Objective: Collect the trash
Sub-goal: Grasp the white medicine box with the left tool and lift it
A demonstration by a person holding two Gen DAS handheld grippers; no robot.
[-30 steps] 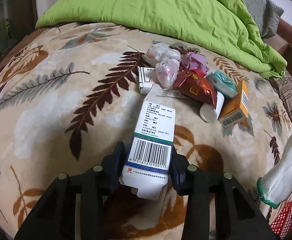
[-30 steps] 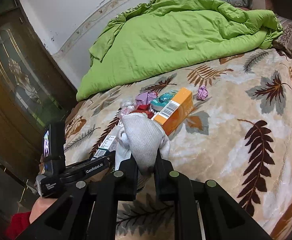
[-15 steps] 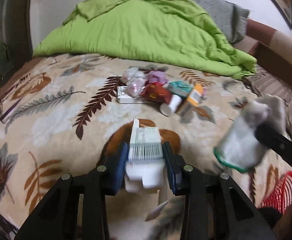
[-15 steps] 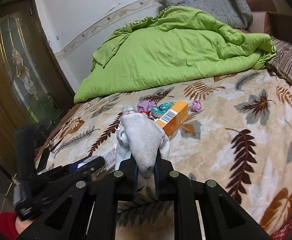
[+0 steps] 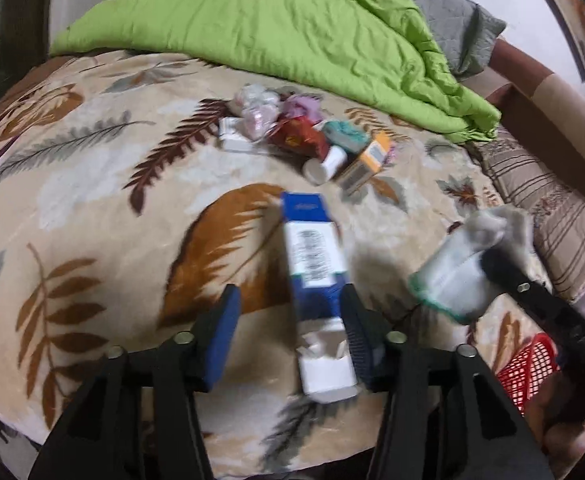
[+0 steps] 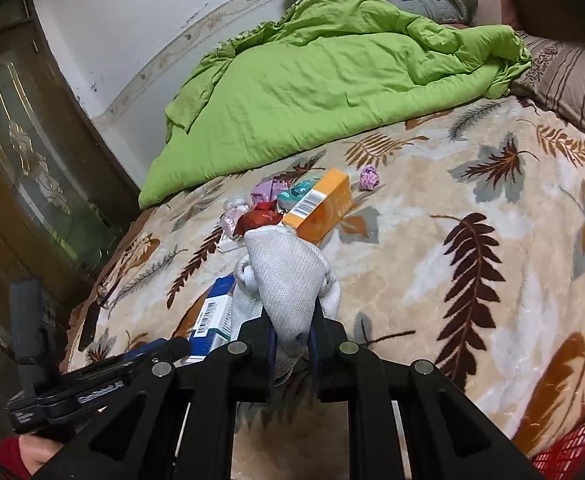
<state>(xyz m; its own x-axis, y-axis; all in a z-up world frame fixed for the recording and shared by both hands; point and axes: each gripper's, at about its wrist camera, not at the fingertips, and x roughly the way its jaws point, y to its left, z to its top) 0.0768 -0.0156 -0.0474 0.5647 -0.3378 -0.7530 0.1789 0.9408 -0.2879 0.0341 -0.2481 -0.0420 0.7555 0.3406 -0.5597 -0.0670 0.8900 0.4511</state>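
Blue-white box (image 5: 316,268) between parted left tongs (image 5: 288,332)

My blanket (image 5: 92,184) is cream with brown and grey leaves. The quilt (image 5: 276,24) is bright green. The box (image 5: 312,264) between my fingers is blue and white, the basket (image 5: 528,368) red, the glove (image 6: 288,276) white.

Box (image 5: 312,264) on blanket (image 5: 104,184), trash pile (image 5: 304,140) behind it

A: Anything you can read?
B: White lettering on your left gripper (image 6: 92,392), too blurred. Barcodes on the blue-white box (image 6: 212,320) and the orange box (image 6: 320,204); digits illegible.
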